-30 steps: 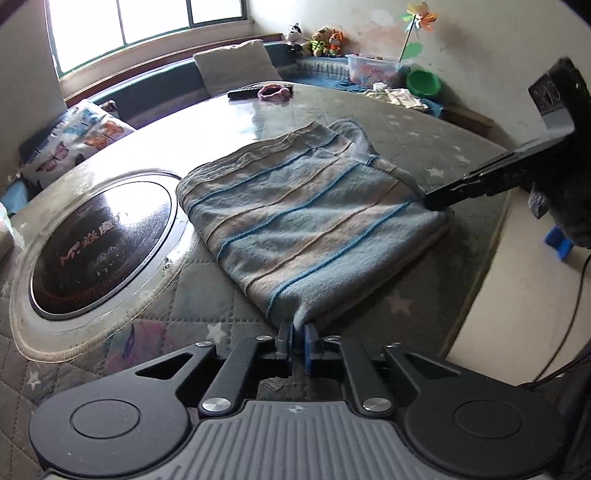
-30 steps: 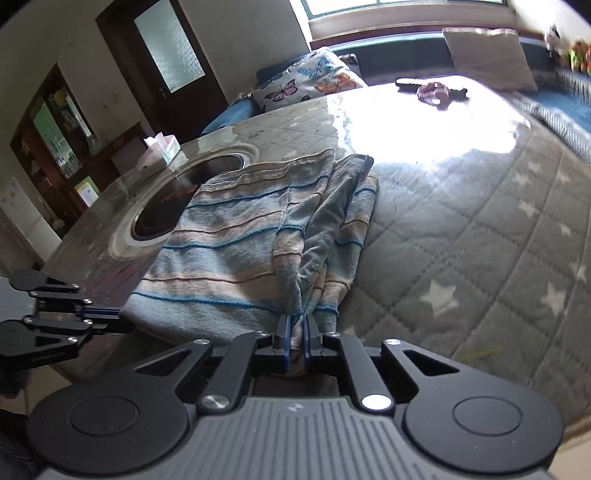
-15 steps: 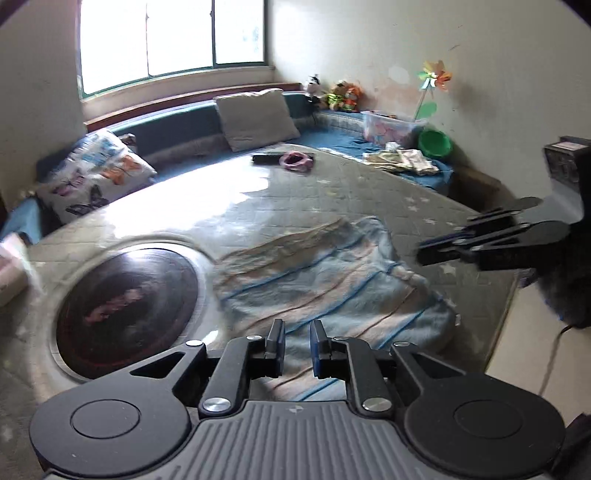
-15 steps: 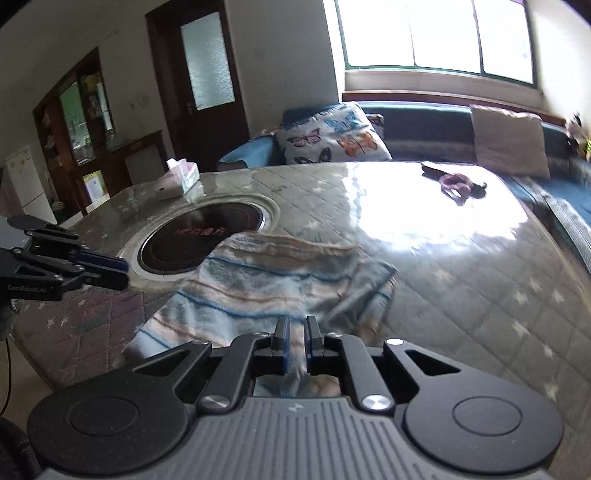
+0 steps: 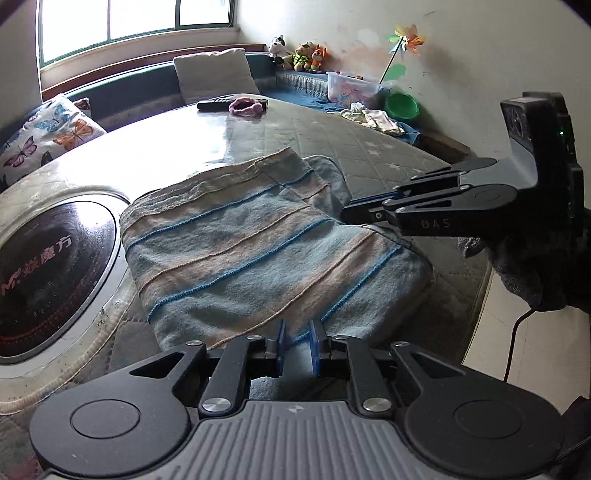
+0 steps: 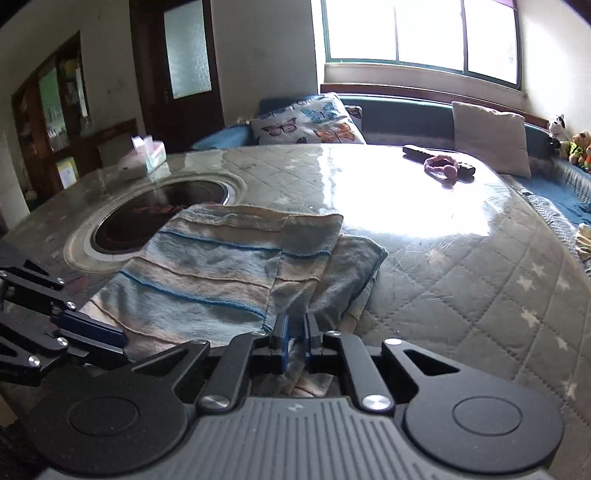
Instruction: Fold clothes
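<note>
I see a bright window [image 6: 421,33] washing glare across the glass-topped round table [image 6: 388,206], with a dark hob [image 5: 40,273] set into it. A blue bench [image 5: 147,85] under the window carries a butterfly pillow [image 6: 306,123], a grey cushion [image 5: 214,74] and soft toys [image 5: 299,55]. A dark door [image 6: 181,70] and what may be a cabinet [image 6: 51,110] stand along the dim wall.

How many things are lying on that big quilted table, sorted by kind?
Striped folded garment: 1
Pink hair band: 1
Black remote: 1
Tissue box: 1
Round black hob set into the table: 1
Total: 5
</note>
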